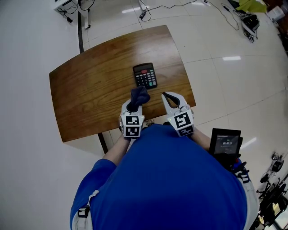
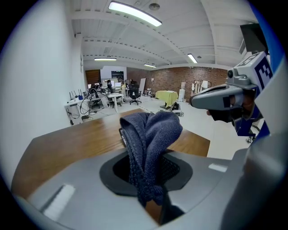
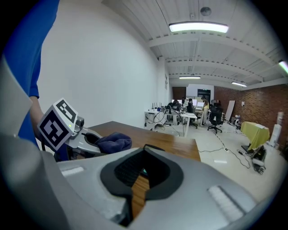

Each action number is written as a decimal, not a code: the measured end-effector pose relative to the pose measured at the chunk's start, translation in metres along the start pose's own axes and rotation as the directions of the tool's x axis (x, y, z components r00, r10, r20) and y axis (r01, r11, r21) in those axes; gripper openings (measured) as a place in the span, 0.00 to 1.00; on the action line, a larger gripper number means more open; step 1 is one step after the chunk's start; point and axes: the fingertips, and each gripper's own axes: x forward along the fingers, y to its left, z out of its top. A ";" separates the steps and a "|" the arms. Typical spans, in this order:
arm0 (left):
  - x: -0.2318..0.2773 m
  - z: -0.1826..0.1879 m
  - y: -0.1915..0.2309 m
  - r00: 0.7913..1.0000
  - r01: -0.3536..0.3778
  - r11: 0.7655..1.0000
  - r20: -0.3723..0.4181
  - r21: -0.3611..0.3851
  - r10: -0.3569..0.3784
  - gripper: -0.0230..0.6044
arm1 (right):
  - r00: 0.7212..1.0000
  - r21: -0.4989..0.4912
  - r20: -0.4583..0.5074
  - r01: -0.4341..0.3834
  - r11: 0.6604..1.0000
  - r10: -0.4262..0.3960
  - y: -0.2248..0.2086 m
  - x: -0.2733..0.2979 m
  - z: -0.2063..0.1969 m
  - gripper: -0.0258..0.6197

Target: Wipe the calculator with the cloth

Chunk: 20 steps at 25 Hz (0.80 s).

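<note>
A black calculator [image 1: 145,75] lies flat on the brown wooden table [image 1: 90,90], right of its middle. Just in front of it is a dark blue cloth [image 1: 139,95], bunched up and sticking out of my left gripper [image 1: 134,104], which is shut on it. In the left gripper view the cloth [image 2: 150,134] stands up between the jaws and hides most of the calculator [image 2: 121,133]. My right gripper [image 1: 166,96] hovers beside the cloth, to the right of it, shut with nothing in it. The right gripper view shows the cloth [image 3: 114,141] at the left.
The table's near edge [image 1: 112,130] is right under my grippers, and its right edge [image 1: 188,81] is close to the right gripper. A dark-screened device [image 1: 226,143] hangs at the person's right side. Cables [image 1: 148,9] lie on the white floor beyond the table.
</note>
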 end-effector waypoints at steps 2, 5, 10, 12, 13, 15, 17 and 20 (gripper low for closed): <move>-0.004 0.003 -0.001 1.000 -0.012 1.000 0.019 -0.006 0.013 0.18 | 1.000 -0.003 0.013 -0.002 1.000 0.002 0.000 -0.001 -0.002 0.04; -0.009 0.004 0.001 0.999 -0.033 0.999 0.036 -0.015 0.034 0.18 | 1.000 -0.005 0.020 -0.005 1.000 0.005 0.001 -0.003 -0.004 0.04; -0.011 0.012 0.014 0.998 -0.034 0.999 0.052 -0.042 0.036 0.18 | 1.000 0.007 0.000 0.005 1.000 -0.005 0.001 0.003 0.007 0.04; -0.012 0.012 0.016 0.998 -0.028 0.998 0.052 -0.056 0.031 0.18 | 1.000 0.009 -0.006 0.001 1.000 -0.001 0.003 0.004 0.011 0.04; -0.013 0.011 0.015 0.998 -0.025 0.998 0.054 -0.062 0.028 0.18 | 1.000 0.011 -0.009 -0.003 1.000 0.003 0.004 0.003 0.012 0.04; -0.015 0.010 0.012 0.998 -0.021 0.997 0.059 -0.069 0.026 0.18 | 1.000 0.010 -0.007 -0.007 1.000 0.007 0.005 0.003 0.012 0.04; -0.018 0.008 0.008 0.997 -0.024 0.997 0.065 -0.073 0.029 0.18 | 1.000 0.009 0.004 -0.008 1.000 0.008 0.006 0.002 0.010 0.04; -0.026 0.010 0.005 0.996 -0.030 0.996 0.077 -0.084 0.037 0.18 | 1.000 0.015 0.016 -0.017 1.000 0.017 0.009 0.000 0.013 0.04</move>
